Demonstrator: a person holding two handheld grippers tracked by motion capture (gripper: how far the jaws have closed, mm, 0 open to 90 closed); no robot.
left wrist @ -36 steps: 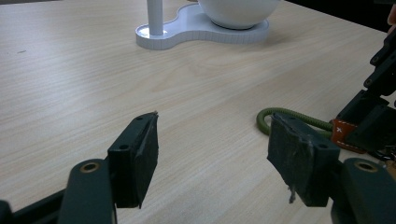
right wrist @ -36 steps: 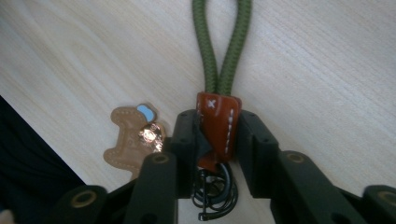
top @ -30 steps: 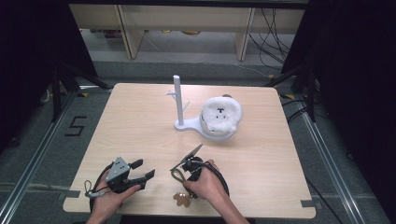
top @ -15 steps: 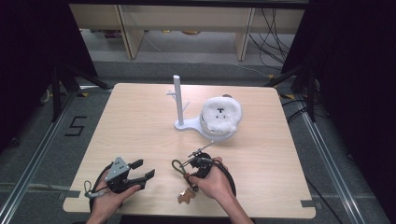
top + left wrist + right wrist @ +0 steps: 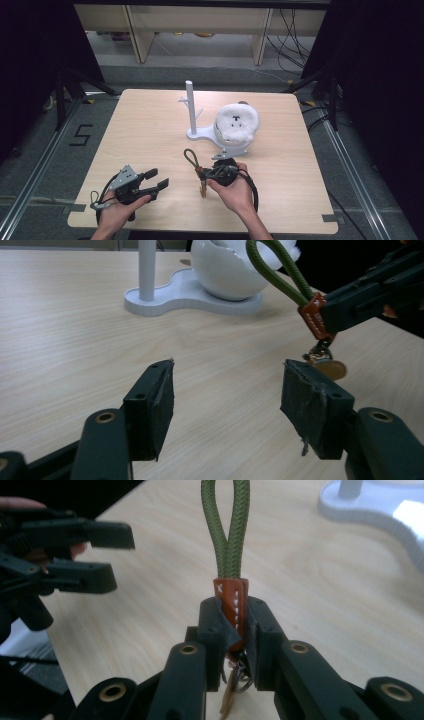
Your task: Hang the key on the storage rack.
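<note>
Our right tool (image 5: 235,630) is clamped on the orange tab of the green cord keychain (image 5: 192,161), held above the worktop (image 5: 145,130) near its near edge. Our left tool (image 5: 227,390) gapes with nothing between its jaws (they've just been closing slightly). The white stand (image 5: 192,112) sits farther off, with bare wood between.

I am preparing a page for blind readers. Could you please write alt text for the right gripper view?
The right gripper is shut on the orange leather tab of a key strap, whose green cord loop rises straight up from the black jaws. Behind lie a light wooden table and a white plastic stand base; the left gripper is at left.
</note>
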